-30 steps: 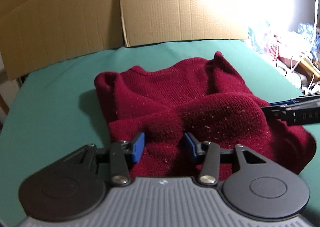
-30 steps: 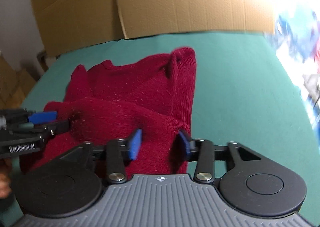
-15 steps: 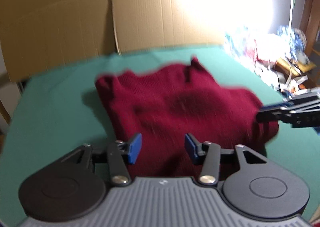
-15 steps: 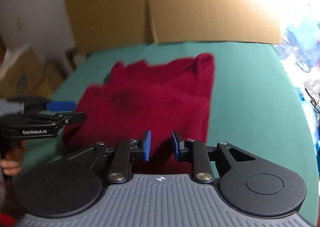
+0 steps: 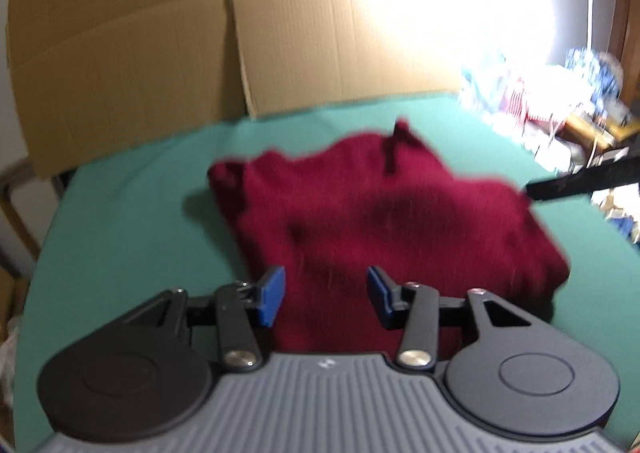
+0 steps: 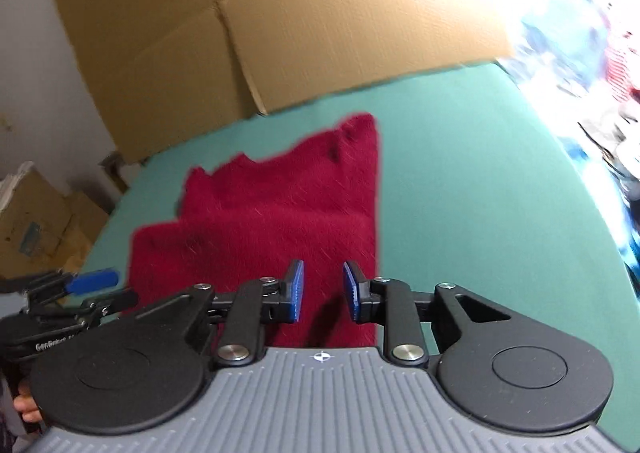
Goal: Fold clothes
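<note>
One dark red sweater [image 5: 384, 213] lies folded on the green table [image 5: 120, 221], flattened cardboard [image 5: 160, 37] standing behind; stacked boxes [image 6: 36, 221] beside it. Left gripper [image 5: 326, 295] and right gripper [image 6: 322, 291] hover parted, holding nothing

Bare green tabletop [image 6: 480, 193] is left open right of the folded red sweater [image 6: 280, 213]. The far edge is closed off by upright cardboard [image 6: 320, 33]; clutter [image 5: 560, 109] is piled beyond the right edge.
</note>
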`<state>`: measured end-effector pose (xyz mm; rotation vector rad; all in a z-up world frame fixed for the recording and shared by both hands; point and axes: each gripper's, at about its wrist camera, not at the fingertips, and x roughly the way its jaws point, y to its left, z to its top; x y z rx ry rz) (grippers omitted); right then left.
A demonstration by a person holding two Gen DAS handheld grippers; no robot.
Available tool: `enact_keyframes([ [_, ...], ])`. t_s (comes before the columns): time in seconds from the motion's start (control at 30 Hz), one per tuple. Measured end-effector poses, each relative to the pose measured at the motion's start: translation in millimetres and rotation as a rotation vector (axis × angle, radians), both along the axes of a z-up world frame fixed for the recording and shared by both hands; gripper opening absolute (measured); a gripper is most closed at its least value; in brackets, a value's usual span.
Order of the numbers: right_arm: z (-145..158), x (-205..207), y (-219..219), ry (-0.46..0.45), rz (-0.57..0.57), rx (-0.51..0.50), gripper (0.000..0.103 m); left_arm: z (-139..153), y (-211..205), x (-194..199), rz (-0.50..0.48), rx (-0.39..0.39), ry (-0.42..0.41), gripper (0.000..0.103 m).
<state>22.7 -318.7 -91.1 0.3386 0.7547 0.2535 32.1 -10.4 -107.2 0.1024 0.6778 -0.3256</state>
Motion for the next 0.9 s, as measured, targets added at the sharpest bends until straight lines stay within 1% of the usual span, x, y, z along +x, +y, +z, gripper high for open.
enact_keyframes([
  [0.07, -3, 19, 9, 0.004, 0.022, 0.02, 0.025, -9, -8, 20, 0.023, 0.024, 0.009, 0.049],
  [0.1, -7, 30, 15, 0.006, 0.031, 0.0, 0.025, -15, -12, 31, 0.037, 0.042, 0.016, 0.05],
  [0.13, -12, 39, 21, 0.012, 0.037, -0.034, 0.024, -21, -16, 42, 0.051, 0.059, 0.024, 0.048],
  [0.17, -16, 47, 26, 0.019, 0.04, -0.081, 0.02, -29, -16, 50, 0.065, 0.068, 0.042, 0.049],
  [0.2, -20, 53, 30, 0.024, 0.041, -0.13, 0.019, -37, -15, 58, 0.079, 0.072, 0.064, 0.051],
  [0.23, -24, 56, 31, 0.021, 0.033, -0.177, 0.019, -42, -12, 60, 0.082, 0.069, 0.064, 0.053],
  [0.27, -27, 59, 30, 0.022, 0.029, -0.204, 0.02, -44, -11, 59, 0.079, 0.069, 0.055, 0.053],
  [0.33, -33, 66, 25, 0.036, 0.021, -0.191, 0.021, -44, -16, 56, 0.07, 0.095, 0.045, 0.053],
  [0.4, -31, 71, 22, 0.049, 0.028, -0.192, 0.021, -45, -21, 56, 0.059, 0.12, 0.036, 0.054],
  [0.43, -28, 74, 22, 0.051, 0.031, -0.196, 0.021, -44, -19, 58, 0.058, 0.108, 0.043, 0.054],
  [0.5, -16, 72, 16, 0.037, 0.011, -0.151, 0.021, -39, -12, 58, 0.062, 0.068, 0.066, 0.054],
  [0.57, 0, 60, 9, 0.004, 0.003, -0.094, 0.023, -29, -7, 52, 0.06, 0.055, 0.053, 0.054],
  [0.63, 9, 42, 9, -0.005, 0.042, -0.072, 0.025, -18, -4, 44, 0.058, 0.048, 0.032, 0.053],
  [0.7, 11, 26, 12, 0.007, 0.092, -0.065, 0.026, -12, -2, 36, 0.048, 0.033, 0.022, 0.057],
  [0.73, 4, 23, 15, 0.042, 0.103, -0.076, 0.026, -16, -3, 35, 0.045, 0.039, 0.032, 0.058],
  [0.77, -7, 25, 16, 0.082, 0.092, -0.091, 0.026, -21, -6, 37, 0.043, 0.051, 0.048, 0.058],
  [0.8, -18, 28, 16, 0.101, 0.07, -0.098, 0.027, -27, -8, 38, 0.041, 0.064, 0.063, 0.058],
  [0.87, -32, 35, 14, 0.112, 0.037, -0.095, 0.039, -37, -12, 42, 0.047, 0.083, 0.07, 0.066],
  [0.9, -34, 38, 12, 0.11, 0.025, -0.089, 0.04, -37, -12, 42, 0.048, 0.085, 0.068, 0.067],
])
